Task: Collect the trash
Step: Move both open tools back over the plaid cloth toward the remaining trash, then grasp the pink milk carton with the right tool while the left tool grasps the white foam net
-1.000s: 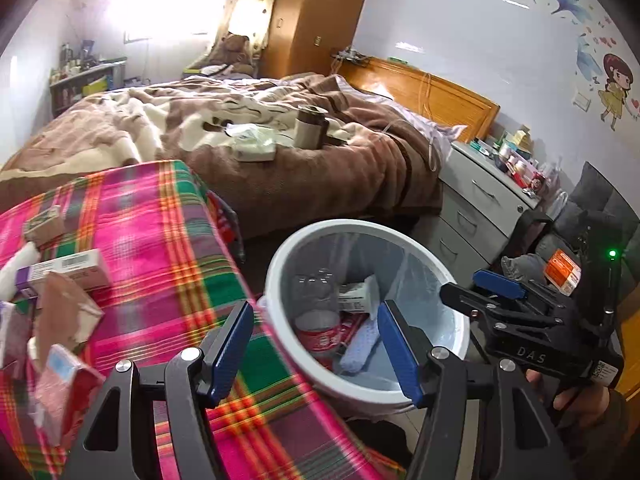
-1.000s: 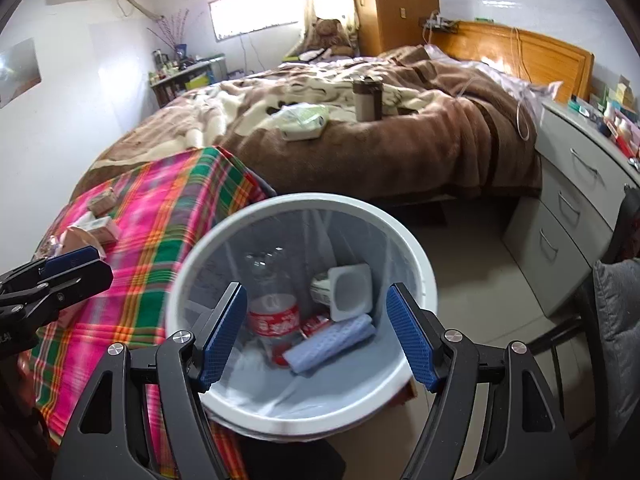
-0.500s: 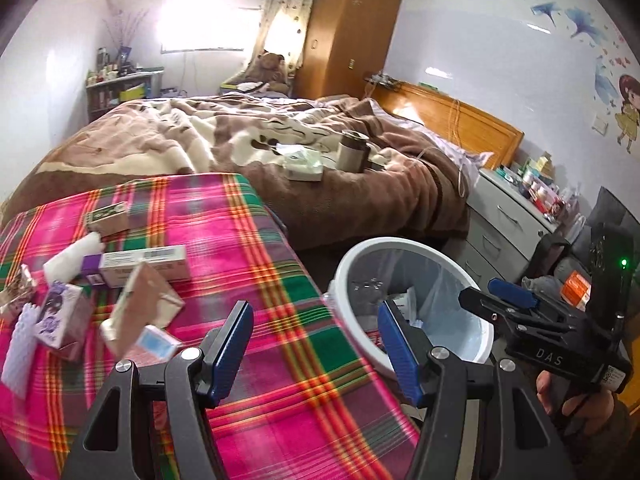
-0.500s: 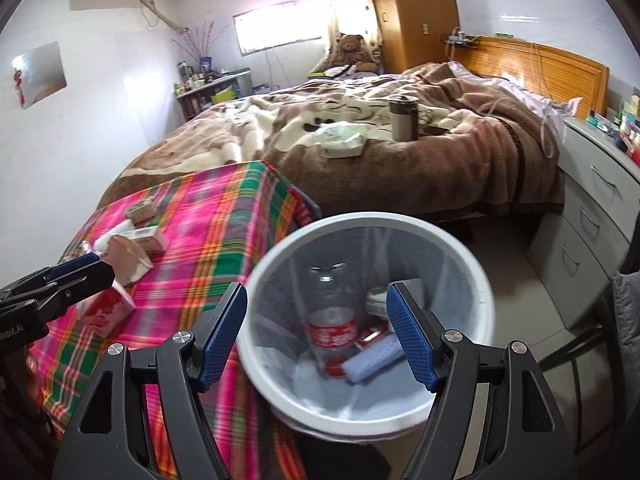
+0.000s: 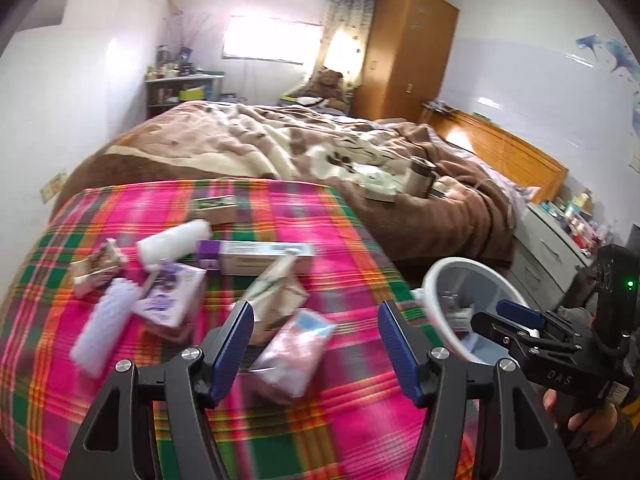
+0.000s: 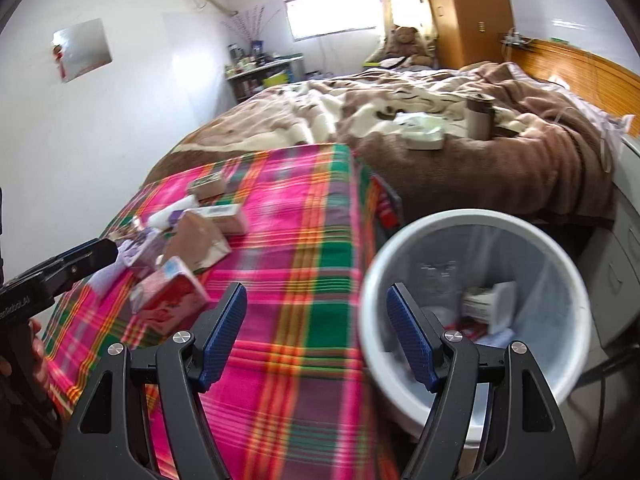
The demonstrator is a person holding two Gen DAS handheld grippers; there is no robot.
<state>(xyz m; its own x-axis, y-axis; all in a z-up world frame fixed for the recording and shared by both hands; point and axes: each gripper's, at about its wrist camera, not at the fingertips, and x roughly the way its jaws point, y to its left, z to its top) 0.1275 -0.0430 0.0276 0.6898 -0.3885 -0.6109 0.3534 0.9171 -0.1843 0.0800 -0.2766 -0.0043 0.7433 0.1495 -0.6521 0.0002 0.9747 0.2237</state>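
Several pieces of trash lie on the plaid tablecloth (image 5: 328, 240): a pink packet (image 5: 294, 352), a crumpled brown carton (image 5: 276, 292), a long purple-and-white box (image 5: 256, 254), a purple pouch (image 5: 172, 300) and white foam rolls (image 5: 174, 240). My left gripper (image 5: 316, 344) is open and empty, just above the pink packet. My right gripper (image 6: 316, 332) is open and empty, between the table edge and the white trash bin (image 6: 472, 224). The bin holds a bottle and a cup (image 6: 488, 304). The bin also shows in the left wrist view (image 5: 430, 280).
A bed with a brown blanket (image 5: 320, 152) stands behind the table, with a tumbler (image 6: 480, 116) and a packet on it. Grey drawers (image 5: 548, 248) stand right of the bin. A wooden wardrobe (image 5: 404, 52) is at the back.
Both grippers have swung left, away from the bin and toward the table. The trash pile now sits in front of my left gripper. Both stay open and empty.
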